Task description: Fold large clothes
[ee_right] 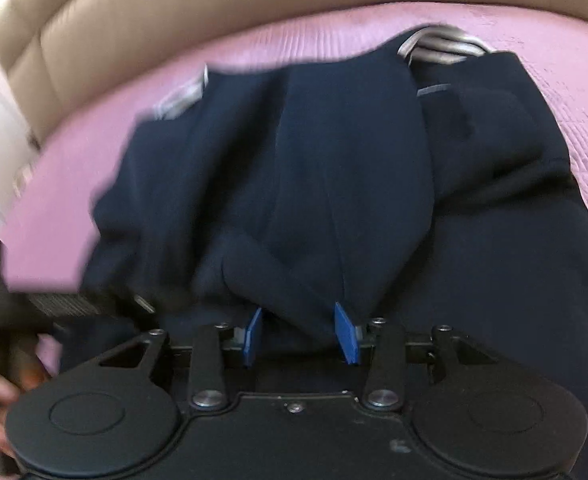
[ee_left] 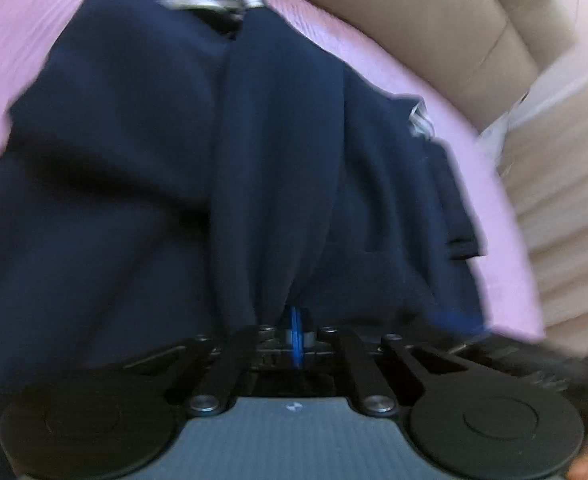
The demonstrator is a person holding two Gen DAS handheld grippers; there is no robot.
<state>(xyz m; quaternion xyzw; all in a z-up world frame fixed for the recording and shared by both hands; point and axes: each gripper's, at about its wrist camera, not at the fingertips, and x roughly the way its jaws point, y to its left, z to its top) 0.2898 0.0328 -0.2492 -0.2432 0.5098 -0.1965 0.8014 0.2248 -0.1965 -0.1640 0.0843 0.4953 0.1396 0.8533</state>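
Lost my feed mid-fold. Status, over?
Left gripper shut on navy garment. Right gripper open, fabric between pads. Garment bunched on pink bedspread. Nothing blocking.

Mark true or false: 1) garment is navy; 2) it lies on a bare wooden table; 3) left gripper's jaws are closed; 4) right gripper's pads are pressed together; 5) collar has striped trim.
1) True: the garment is dark navy.
2) False: it lies on a pink cover, with a beige cushion behind.
3) True: the left gripper has its jaws together, with a gather of cloth running into them.
4) False: the right gripper stands with its blue pads apart, fabric between them.
5) True: the collar shows grey and white stripes.
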